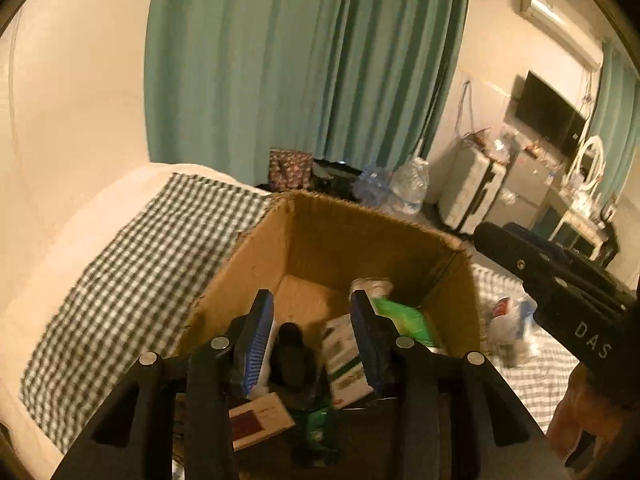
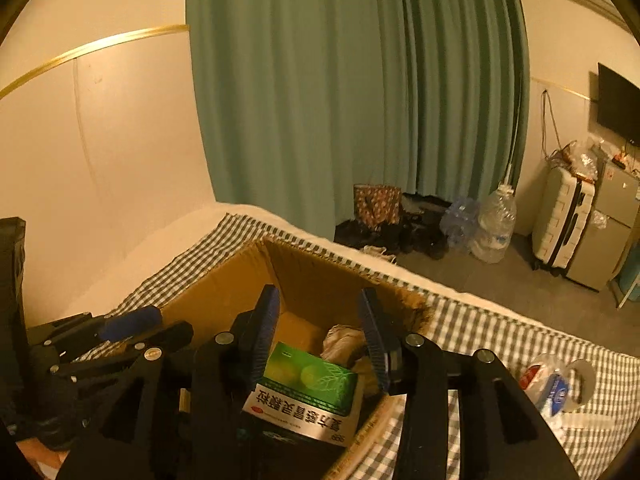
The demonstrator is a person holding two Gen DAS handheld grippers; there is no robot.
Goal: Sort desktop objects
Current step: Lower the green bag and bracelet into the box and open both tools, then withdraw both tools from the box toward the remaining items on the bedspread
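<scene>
An open cardboard box [image 1: 328, 232] stands on a green-checked cloth [image 1: 140, 264]. My left gripper [image 1: 312, 320] hangs open over its near side, above a dark object [image 1: 294, 356] that its pads do not touch. A white-and-green carton [image 1: 344, 360], a red-and-white carton [image 1: 260, 416] and a green packet [image 1: 316, 424] lie below. My right gripper [image 2: 320, 320] is open over the box [image 2: 320, 276]. A green medicine box [image 2: 308, 384] lies loose beneath it, beside a crumpled white wad [image 2: 344, 340]. Each gripper shows in the other's view: the right gripper [image 1: 500, 234] and the left gripper [image 2: 168, 322].
A crumpled plastic bag [image 2: 552, 384] with red and blue print lies on the cloth right of the box. Beyond the bed edge stand a green curtain [image 2: 360, 100], water bottles [image 2: 496, 228], a white suitcase [image 2: 560, 224] and a patterned bag [image 2: 376, 200]. A wall closes the left side.
</scene>
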